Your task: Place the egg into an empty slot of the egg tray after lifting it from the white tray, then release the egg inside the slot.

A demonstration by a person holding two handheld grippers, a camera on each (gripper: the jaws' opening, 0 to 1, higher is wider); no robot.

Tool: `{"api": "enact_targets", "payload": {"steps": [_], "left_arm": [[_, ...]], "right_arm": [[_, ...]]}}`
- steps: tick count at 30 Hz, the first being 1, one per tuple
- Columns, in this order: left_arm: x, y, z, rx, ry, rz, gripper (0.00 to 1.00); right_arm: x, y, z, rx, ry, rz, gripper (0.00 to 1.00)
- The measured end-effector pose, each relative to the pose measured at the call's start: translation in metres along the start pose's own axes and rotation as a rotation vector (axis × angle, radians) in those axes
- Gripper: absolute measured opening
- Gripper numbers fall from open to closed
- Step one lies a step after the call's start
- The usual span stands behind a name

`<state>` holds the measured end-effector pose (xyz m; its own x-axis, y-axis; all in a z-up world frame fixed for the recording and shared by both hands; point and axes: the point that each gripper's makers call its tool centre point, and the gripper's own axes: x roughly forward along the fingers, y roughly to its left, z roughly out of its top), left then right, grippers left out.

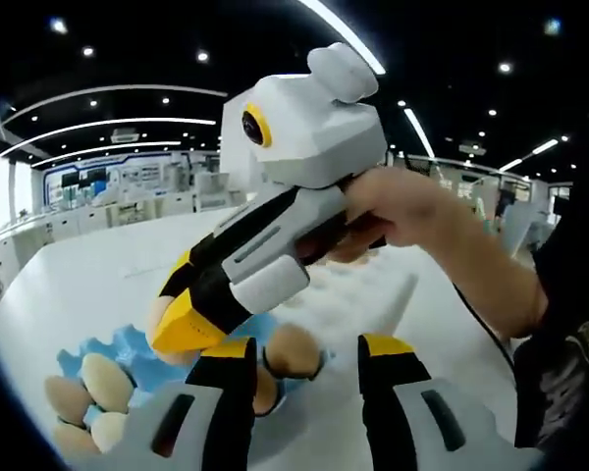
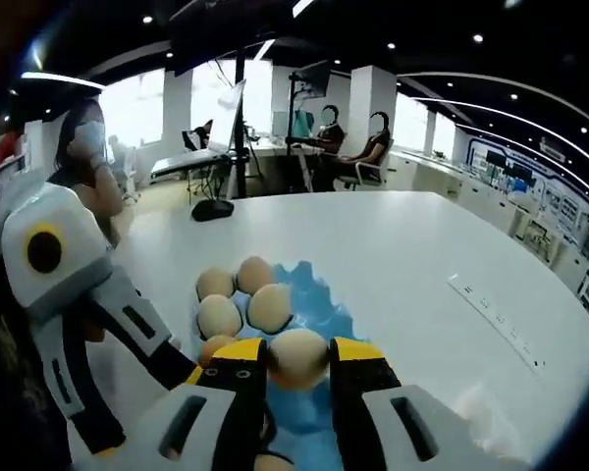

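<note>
In the left gripper view, the left tool (image 1: 309, 368) rises from the bottom with its two yellow-tipped jaws spread wide and nothing between them. Past them the white desk (image 1: 88, 275) runs broad and bare to its far curved edge, with open room on the left. The blue egg tray (image 1: 128, 358) sits near the desk's close edge, with several tan eggs in its slots at lower left. The right tool (image 1: 182, 314), held in a person's hand (image 1: 398, 211), comes in from the right and slants down over the tray; its jaw tips are just above the tray, and what they hold is hard to tell here.

In the right gripper view, the right tool (image 2: 296, 358) has its jaws closed on an egg (image 2: 296, 358), pale tan, smooth and whole, held above the blue egg tray (image 2: 319, 304). Four more eggs sit in slots just beyond it. The desk (image 2: 422, 255) stretches wide and bare to the right and ahead. The left tool (image 2: 69, 314) stands close at the left.
</note>
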<state>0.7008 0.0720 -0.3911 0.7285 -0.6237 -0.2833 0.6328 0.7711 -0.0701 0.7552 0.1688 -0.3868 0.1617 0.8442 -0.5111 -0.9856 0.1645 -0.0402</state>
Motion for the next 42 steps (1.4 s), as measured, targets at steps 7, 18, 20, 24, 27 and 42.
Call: {"api": "enact_targets", "payload": {"steps": [7,18,20,24,27,42], "left_arm": [[-0.002,0.001,0.001,-0.009,-0.011,-0.007,0.41],[-0.009,0.000,0.000,-0.018,-0.017,-0.004,0.41],[-0.009,0.001,-0.001,-0.017,-0.017,0.002,0.41],[-0.009,0.002,-0.001,-0.022,-0.015,0.012,0.42],[-0.008,0.002,0.000,-0.020,-0.009,0.015,0.41],[-0.006,-0.004,-0.003,-0.001,0.021,0.025,0.43]], "right_arm": [[0.015,0.005,-0.003,-0.007,0.033,0.024,0.26],[0.028,0.004,-0.016,0.048,0.079,0.067,0.26],[0.028,0.005,-0.016,0.058,0.066,0.073,0.26],[0.029,0.007,-0.015,0.058,0.059,0.078,0.27],[0.028,0.005,-0.016,0.069,0.042,0.084,0.27],[0.007,0.005,-0.012,0.021,0.009,0.060,0.32]]}}
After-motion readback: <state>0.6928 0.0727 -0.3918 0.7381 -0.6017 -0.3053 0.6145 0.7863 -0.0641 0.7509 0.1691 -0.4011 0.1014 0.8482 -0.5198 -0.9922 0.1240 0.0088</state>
